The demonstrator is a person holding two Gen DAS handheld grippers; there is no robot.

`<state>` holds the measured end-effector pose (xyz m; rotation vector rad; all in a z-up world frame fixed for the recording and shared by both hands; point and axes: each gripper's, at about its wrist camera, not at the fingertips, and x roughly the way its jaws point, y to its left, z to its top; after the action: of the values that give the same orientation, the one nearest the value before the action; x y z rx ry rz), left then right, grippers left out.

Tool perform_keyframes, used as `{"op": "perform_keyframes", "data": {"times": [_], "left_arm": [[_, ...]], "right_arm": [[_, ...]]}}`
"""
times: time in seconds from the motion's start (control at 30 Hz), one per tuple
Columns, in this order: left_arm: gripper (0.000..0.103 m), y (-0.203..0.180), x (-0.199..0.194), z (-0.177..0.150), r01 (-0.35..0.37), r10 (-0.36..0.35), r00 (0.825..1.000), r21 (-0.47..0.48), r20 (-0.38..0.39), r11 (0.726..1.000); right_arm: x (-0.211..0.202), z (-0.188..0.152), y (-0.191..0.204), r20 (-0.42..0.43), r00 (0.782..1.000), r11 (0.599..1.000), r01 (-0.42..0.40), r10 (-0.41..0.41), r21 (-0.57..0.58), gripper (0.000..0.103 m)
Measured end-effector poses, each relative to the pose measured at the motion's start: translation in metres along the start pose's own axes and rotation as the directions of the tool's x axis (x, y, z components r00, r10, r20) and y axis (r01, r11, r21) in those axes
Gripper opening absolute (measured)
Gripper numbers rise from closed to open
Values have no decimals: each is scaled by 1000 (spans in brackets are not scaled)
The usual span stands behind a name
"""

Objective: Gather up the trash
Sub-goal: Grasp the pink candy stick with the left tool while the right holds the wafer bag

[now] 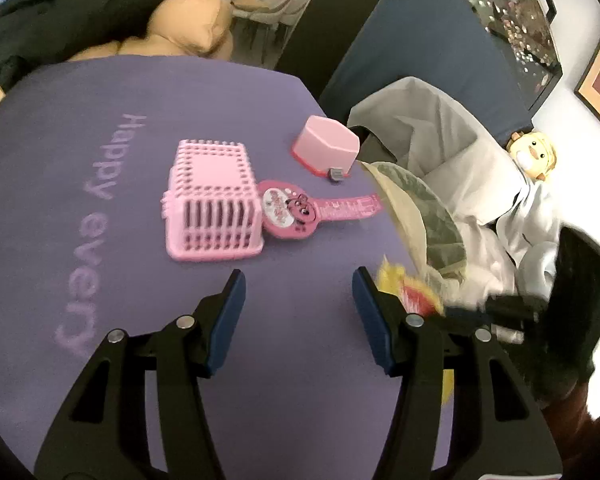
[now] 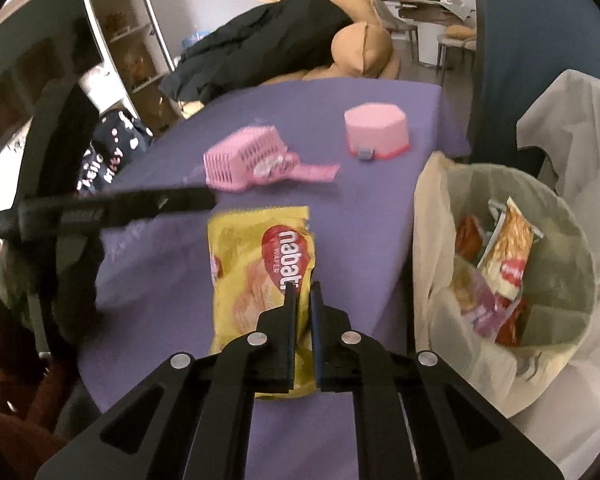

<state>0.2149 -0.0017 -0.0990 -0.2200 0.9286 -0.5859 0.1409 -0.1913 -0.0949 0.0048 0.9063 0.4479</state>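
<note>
At the worktop's right edge, near its front, the right claw (image 2: 304, 286) is pressed together on the yellow wafer wrapper (image 2: 256, 264), pinching the packet's right side so that the foil runs between the two dark pads. That wrapper is a crinkled, glossy pouch with a red oval label and white lettering; it lies flat on the purple cloth-covered worktop (image 2: 356, 92), its long side running away from the claw. Just beside it, off the right edge, stands the lined bin (image 2: 428, 240), a round container with a thin, translucent cream bag folded over its rim and several crumpled wrappers inside.

Toward the worktop's far edge sit a pink lattice basket (image 1: 210, 204), rigid plastic with slotted sides, turned upside down, a flat pink printed card with a round cartoon head (image 1: 288, 210) touching the basket's right side, and a smooth pink faceted box (image 1: 326, 146) close to the far right corner.

The left claw (image 1: 298, 284) is spread wide with nothing between its blue pads, and hangs over bare purple cloth on the near side of the basket. Both claws point forward and steeply down at the worktop. The left view is slightly blurred.
</note>
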Motion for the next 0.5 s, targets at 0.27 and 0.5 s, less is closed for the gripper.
{"op": "perform_keyframes", "data": {"times": [0.27,0.5], "left_arm": [[53,12,26,34,-46,47,999,-73,8,996],[53,-1,47,46,-144,143,989,-39,-35,989]], "right_arm": [[-5,-16,14,-10,997,996,-78,78,-30,19],[-2,-23,18,5,996,996,-84,84,-38,27]]}}
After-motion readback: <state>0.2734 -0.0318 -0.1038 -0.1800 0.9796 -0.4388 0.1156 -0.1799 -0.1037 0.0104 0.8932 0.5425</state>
